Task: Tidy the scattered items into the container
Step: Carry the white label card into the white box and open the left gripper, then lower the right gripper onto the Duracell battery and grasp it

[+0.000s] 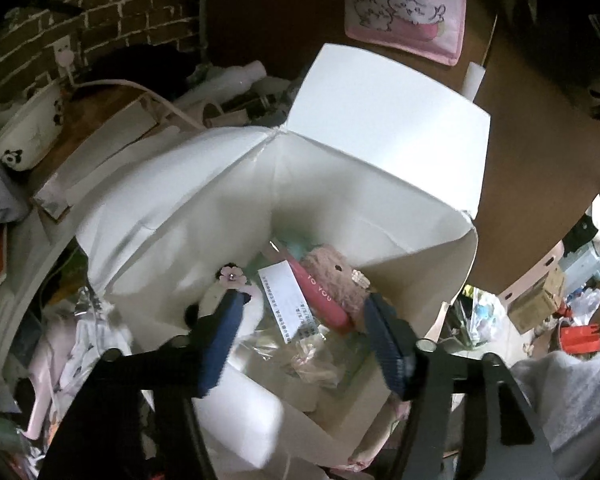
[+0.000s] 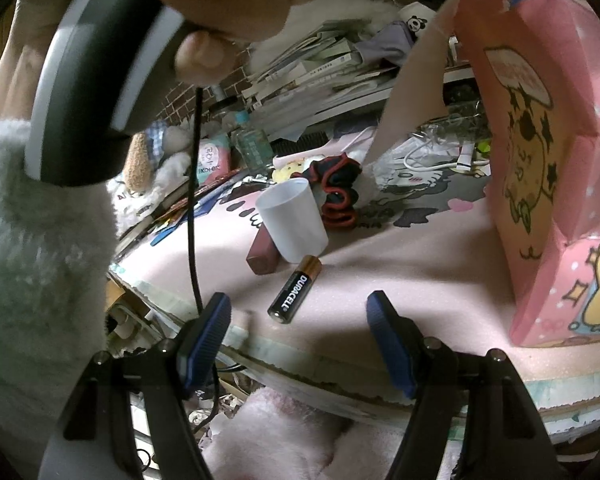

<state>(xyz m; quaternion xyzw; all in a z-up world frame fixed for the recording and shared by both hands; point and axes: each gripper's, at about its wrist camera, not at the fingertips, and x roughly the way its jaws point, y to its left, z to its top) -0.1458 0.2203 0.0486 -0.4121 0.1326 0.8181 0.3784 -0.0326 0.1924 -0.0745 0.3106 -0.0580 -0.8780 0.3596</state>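
Left hand-held gripper (image 1: 300,312) gapes empty above the box (image 1: 380,208); right hand-held gripper (image 2: 298,312) open, battery (image 2: 295,289) between its fingertips.

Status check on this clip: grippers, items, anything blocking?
Left gripper open over the white box, nothing held. Right gripper open, battery on the mat ahead. White cup beyond; path clear.

A cluttered home bedroom or study corner is showing here: a brick-pattern wall (image 1: 100,4) is running at eleven o'clock, a pink cartoon pouch (image 1: 406,8) is hanging at twelve, books and papers (image 2: 320,68) are piling up, and a cartoon desk mat (image 2: 420,208) is covering the tabletop.
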